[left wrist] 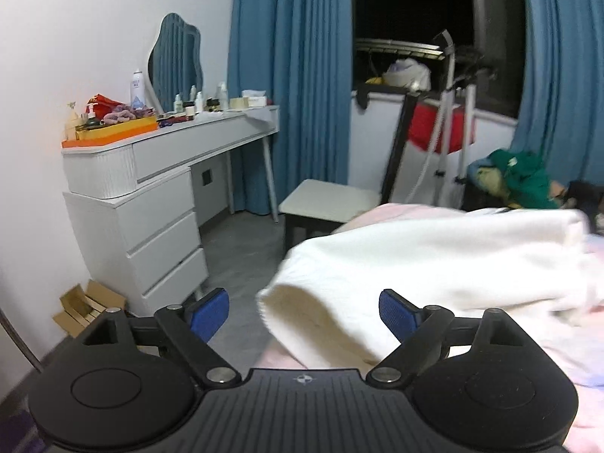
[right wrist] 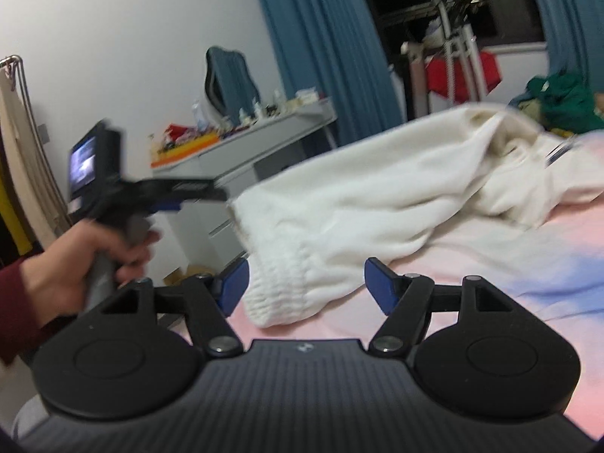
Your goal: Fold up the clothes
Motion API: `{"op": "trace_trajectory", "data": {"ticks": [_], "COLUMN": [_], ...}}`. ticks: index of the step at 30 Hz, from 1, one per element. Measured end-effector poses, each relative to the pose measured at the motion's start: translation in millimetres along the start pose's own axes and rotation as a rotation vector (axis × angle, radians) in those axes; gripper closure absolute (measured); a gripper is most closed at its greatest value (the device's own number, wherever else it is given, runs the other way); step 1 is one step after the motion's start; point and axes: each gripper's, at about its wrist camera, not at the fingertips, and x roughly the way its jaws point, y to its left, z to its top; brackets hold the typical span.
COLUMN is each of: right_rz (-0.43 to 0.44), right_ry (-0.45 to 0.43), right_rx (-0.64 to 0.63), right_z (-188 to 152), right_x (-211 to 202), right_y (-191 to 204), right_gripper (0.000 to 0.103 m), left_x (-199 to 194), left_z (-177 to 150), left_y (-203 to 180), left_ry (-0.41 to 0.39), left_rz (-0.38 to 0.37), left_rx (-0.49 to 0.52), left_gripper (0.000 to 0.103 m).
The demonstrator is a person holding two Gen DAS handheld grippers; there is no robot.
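A white knitted garment [left wrist: 434,260] lies rumpled on a bed with a pink sheet [left wrist: 528,358]. In the right wrist view it [right wrist: 358,204] stretches from a ribbed cuff [right wrist: 279,287] near me to a bunched part far right. My left gripper [left wrist: 304,313] is open, its blue pads either side of the garment's near edge, not touching. My right gripper [right wrist: 306,283] is open, the ribbed cuff between its pads. The left gripper [right wrist: 188,192], held by a hand, shows blurred at the left of the right wrist view.
A white dressing table [left wrist: 166,173] with bottles and a mirror stands on the left. A stool [left wrist: 328,200] is by the bed. Blue curtains [left wrist: 290,75], a clothes rack [left wrist: 449,120] and green clothes [left wrist: 521,177] are behind. Cardboard boxes [left wrist: 87,305] sit on the floor.
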Motion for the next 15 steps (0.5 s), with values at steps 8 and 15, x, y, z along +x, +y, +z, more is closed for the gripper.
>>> {"op": "trace_trajectory", "data": {"ticks": [8,15], "right_rz": [-0.177,-0.284], "right_ry": [-0.103,-0.173], "right_rx": [0.002,0.023], "right_z": [23.3,17.5], "right_x": [-58.0,-76.9], "right_y": [-74.6,-120.9], "right_gripper": [0.033,0.031], "left_x": [-92.9,-111.9], "left_z": [-11.6,-35.9], "left_y": [-109.3,-201.9], "left_ry": [-0.078,-0.090], "left_rz": [-0.219,-0.322], "left_rx": [0.032,0.081], "left_gripper": [0.012,0.011]}}
